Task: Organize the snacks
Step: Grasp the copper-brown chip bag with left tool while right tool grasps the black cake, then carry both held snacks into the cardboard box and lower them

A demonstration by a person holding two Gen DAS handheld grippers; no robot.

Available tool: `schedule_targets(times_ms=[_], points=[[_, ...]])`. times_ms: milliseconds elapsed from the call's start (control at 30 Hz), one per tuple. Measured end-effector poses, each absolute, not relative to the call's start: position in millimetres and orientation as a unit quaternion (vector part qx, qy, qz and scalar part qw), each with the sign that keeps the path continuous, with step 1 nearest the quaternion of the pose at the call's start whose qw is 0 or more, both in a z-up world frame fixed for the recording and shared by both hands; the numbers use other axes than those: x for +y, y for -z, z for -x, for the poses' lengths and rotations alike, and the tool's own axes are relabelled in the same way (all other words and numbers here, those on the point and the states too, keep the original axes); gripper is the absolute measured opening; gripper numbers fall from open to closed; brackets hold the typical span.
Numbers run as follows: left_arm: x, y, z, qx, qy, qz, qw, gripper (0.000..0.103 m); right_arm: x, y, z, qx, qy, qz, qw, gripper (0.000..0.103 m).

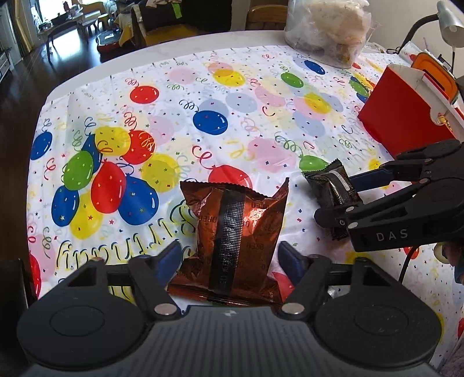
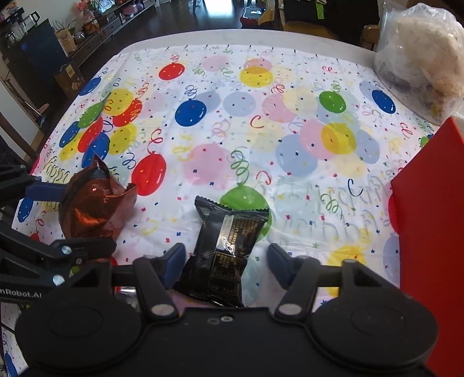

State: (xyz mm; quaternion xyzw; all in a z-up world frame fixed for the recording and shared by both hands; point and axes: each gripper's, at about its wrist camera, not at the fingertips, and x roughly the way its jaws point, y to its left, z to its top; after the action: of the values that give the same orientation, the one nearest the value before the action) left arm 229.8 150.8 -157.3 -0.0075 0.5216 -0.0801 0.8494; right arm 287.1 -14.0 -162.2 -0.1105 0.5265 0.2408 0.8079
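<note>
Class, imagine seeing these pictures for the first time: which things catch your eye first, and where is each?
The balloon tablecloth covers the whole table. A shiny brown snack bag lies between the open fingers of the left gripper, and a black snack packet between those of the right gripper. A red box stands at the table's right.

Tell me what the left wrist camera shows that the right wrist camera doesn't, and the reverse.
Only the left wrist view: the red box's open top, an orange-lidded container behind it, and a desk lamp.
Only the right wrist view: shelves along the far wall.
Both: the copper snack bag between the open left gripper, the black snack packet between the open right gripper, and the balloon tablecloth.
</note>
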Motion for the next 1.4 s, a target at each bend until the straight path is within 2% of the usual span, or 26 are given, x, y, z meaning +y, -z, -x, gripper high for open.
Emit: schedule_targets(times_ms=[200, 500, 800, 1400], points=[[150, 158, -229, 0.525, 0.069, 0.013, 0.848, 0.059, -15, 160, -286, 0.524, -0.248, 0.111, 0.808, 0.035], [145, 154, -224, 0.534, 0.047, 0.035, 0.844, 0.053, -26, 153, -279, 0.52, -0.245, 0.103, 0.812, 0.032], [138, 141, -207, 0.537, 0.04, 0.062, 0.841, 0.052, -47, 131, -264, 0.516, -0.251, 0.08, 0.815, 0.032], [93, 69, -176, 0.513, 0.037, 0.086, 0.853, 0.052, -108, 63, -233, 0.486, -0.265, 0.048, 0.831, 0.032]])
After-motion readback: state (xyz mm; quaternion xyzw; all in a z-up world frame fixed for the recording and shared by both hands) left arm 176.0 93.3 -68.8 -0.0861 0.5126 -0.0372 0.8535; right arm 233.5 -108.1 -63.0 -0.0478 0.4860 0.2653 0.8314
